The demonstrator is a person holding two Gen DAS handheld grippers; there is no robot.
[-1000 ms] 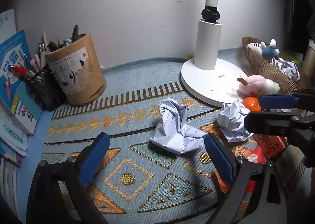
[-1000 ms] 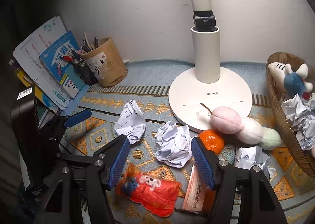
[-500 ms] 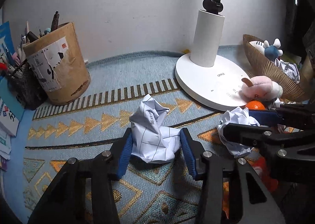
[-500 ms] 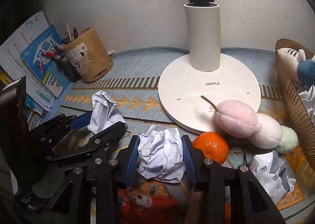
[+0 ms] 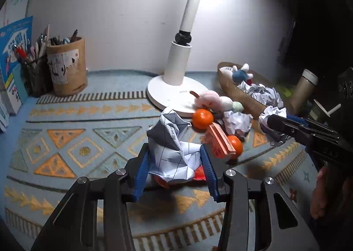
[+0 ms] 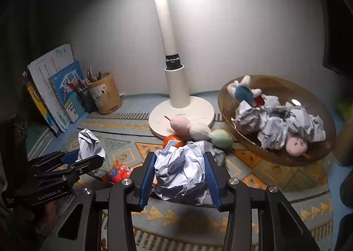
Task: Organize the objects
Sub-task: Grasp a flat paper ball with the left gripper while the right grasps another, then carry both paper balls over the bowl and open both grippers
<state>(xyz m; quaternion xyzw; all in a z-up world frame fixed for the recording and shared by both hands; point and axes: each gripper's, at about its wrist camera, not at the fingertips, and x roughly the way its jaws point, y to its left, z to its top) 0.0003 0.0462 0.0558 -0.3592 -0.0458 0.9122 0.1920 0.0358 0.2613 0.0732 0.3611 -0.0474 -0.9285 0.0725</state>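
At the far left some books (image 6: 53,96) lean against the wall, and next to them stand a mesh cup (image 5: 33,76) and a brown pen pot (image 5: 67,66), both full of pens. They stand at the back edge of a blue mat (image 5: 72,140) with orange triangles.

The left gripper (image 5: 174,162) has its blue pads pressed on a paper ball (image 5: 174,147) with printed lines. The ball is pinched between the two pads and is seen above the mat; under it a red wrapper (image 6: 117,172) lies on the mat. In the right wrist view this gripper comes in from the left with the same ball at its tip.

In the middle stands a white lamp (image 6: 176,94) with a round base. On the base and just beside it lies a plush skewer (image 6: 198,129) with pink, white and green balls. An orange (image 5: 203,118) lies in front of it, and near it are an orange box (image 5: 218,140), a second orange (image 5: 235,144) and a loose paper ball (image 5: 237,120).

The right gripper (image 6: 181,176) pinches a second crumpled ball (image 6: 181,171) between its pads, also above the mat.

On the right a woven basket (image 6: 308,98) holds several paper balls, a blue and white plush (image 6: 245,91) and a pink plush (image 6: 296,145). Behind the basket, in the left wrist view, stands a brown tube (image 5: 303,87) with a white cap.
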